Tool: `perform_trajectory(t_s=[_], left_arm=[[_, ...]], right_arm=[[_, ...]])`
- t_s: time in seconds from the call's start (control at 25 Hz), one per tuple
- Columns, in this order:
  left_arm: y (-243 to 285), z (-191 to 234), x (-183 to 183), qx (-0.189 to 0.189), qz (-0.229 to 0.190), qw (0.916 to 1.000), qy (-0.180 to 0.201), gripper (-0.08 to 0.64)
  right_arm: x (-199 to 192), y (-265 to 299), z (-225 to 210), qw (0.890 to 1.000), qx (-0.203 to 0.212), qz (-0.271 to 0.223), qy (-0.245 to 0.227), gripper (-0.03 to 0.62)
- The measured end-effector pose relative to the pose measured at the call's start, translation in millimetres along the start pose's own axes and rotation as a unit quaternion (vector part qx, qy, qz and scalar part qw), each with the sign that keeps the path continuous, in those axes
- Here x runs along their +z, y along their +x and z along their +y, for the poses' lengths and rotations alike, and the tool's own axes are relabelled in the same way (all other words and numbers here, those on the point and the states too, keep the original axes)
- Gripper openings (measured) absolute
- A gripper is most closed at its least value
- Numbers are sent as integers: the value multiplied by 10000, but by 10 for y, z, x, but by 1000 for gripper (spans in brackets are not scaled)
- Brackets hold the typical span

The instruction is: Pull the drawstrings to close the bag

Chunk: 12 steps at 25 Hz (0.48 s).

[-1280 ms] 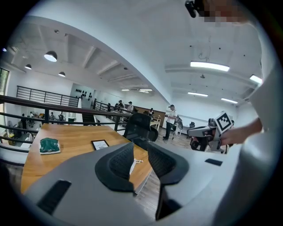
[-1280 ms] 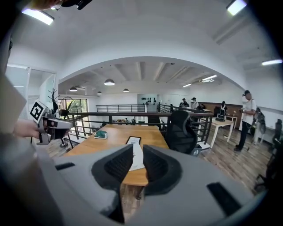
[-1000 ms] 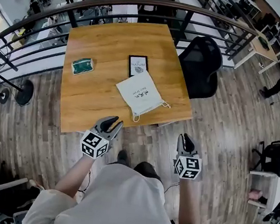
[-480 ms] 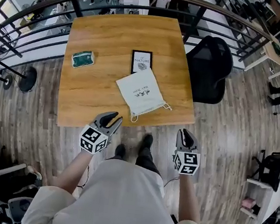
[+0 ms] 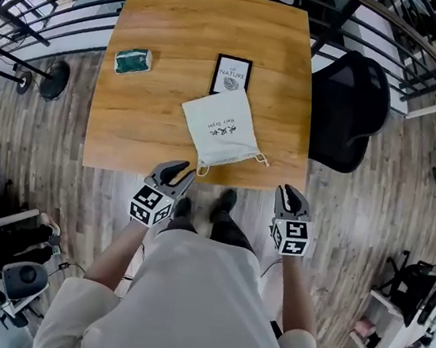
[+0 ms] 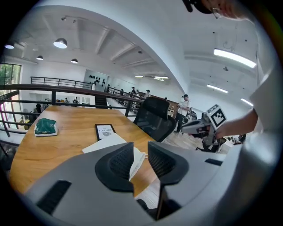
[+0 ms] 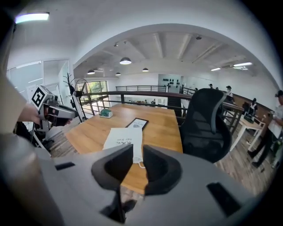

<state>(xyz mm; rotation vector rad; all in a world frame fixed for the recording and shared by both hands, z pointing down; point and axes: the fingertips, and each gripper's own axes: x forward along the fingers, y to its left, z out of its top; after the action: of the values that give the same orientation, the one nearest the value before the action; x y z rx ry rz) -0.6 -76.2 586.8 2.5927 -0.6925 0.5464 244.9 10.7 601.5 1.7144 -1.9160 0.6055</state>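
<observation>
A white drawstring bag [image 5: 220, 126] lies flat on the wooden table [image 5: 145, 120], with its mouth toward the near edge. Its cords [image 5: 261, 159] trail off at the mouth corners. My left gripper [image 5: 172, 173] hovers just off the table's near edge, a little left of the bag's mouth, open and empty. My right gripper [image 5: 290, 199] hangs over the floor to the right of the bag, open with nothing between its fingers. The left gripper view shows the bag [image 6: 110, 143] beyond the left gripper [image 6: 140, 161]. In the right gripper view the bag [image 7: 124, 139] lies ahead of the right gripper [image 7: 138, 163].
A black-framed card [image 5: 231, 75] lies just behind the bag. A green packet [image 5: 132, 61] sits at the table's far left. A black office chair [image 5: 348, 107] stands at the table's right side. A dark railing [image 5: 57, 5] curves behind the table.
The person has stepped up to the table. Both grippers have come forward to its near edge, still apart from the bag.
</observation>
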Motion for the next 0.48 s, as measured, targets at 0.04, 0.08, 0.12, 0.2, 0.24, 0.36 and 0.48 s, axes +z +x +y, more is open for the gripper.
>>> perform_trajectory(t_s=[0.04,0.08,0.12,0.2,0.24,0.36,0.48], left_arm=[[77,-4,-43,38,64,10000,-24,94],[149,-8,-92,74,133,9999,-46,94],[216,-11,-148,109,203,9997,-74,94],[345,-14,-282,182,343,9991,-157,94],[411,-13,-359,222,416,9987,-206,94],[578,-36,-622,371,665,9964,-373,94],[667,-90,-852,553,886,9930,-559,94]], right_arm=[[-23,77,-34,9999,86,60,-47,55],[-48,154,-60,9997,174,119,-95,55],[-76,230,-80,9994,263,180,-142,55],[-143,388,-109,9982,452,303,-236,55],[-181,469,-122,9974,550,360,-282,56],[-330,685,-153,9940,854,546,-420,55],[-494,841,-156,9884,1161,790,-584,55]])
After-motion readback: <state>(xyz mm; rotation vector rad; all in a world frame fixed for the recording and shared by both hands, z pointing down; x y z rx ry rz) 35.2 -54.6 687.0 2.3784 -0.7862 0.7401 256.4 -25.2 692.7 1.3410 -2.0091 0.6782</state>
